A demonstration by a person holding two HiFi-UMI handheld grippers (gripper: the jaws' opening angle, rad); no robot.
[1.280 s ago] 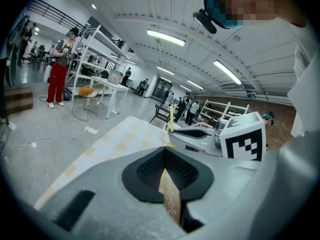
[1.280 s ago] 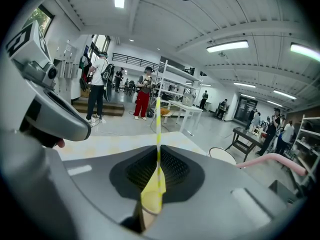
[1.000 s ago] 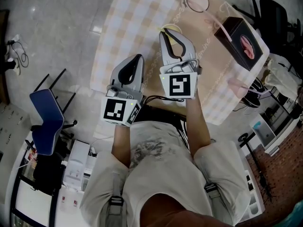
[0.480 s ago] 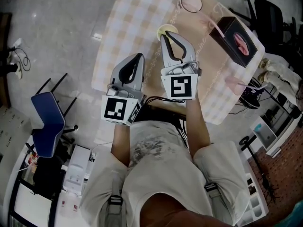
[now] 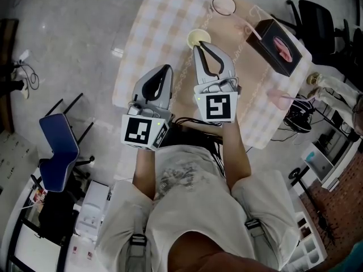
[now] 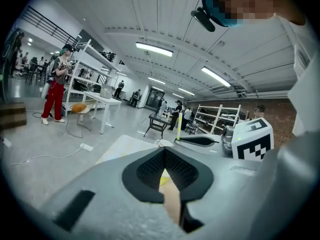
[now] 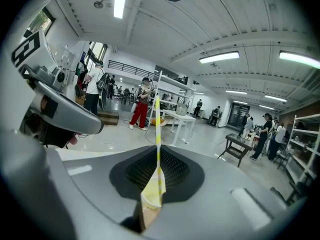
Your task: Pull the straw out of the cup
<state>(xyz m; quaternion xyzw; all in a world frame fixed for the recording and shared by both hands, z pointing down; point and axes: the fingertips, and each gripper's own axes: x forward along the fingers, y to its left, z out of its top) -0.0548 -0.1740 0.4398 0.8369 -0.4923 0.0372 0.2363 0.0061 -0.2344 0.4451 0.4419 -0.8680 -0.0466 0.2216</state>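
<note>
Right gripper (image 5: 199, 49) is closed on the striped straw (image 7: 157, 129), pinched at the jaw tips, upright. Yellow cup (image 5: 199, 37) sits on the table (image 5: 153, 16) at its 12 o'clock. The straw's lower end looks still inside. Left gripper (image 5: 166, 68), at 8 o'clock, is closed and empty. Remaining: lift straw clear.

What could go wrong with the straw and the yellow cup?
The right hand-held gripper pinches the thin straw, so it might bend or slip. Nothing holds the yellow cup: the left hand-held gripper is shut and apart from it, so the cup could tip or ride up with the straw.
</note>
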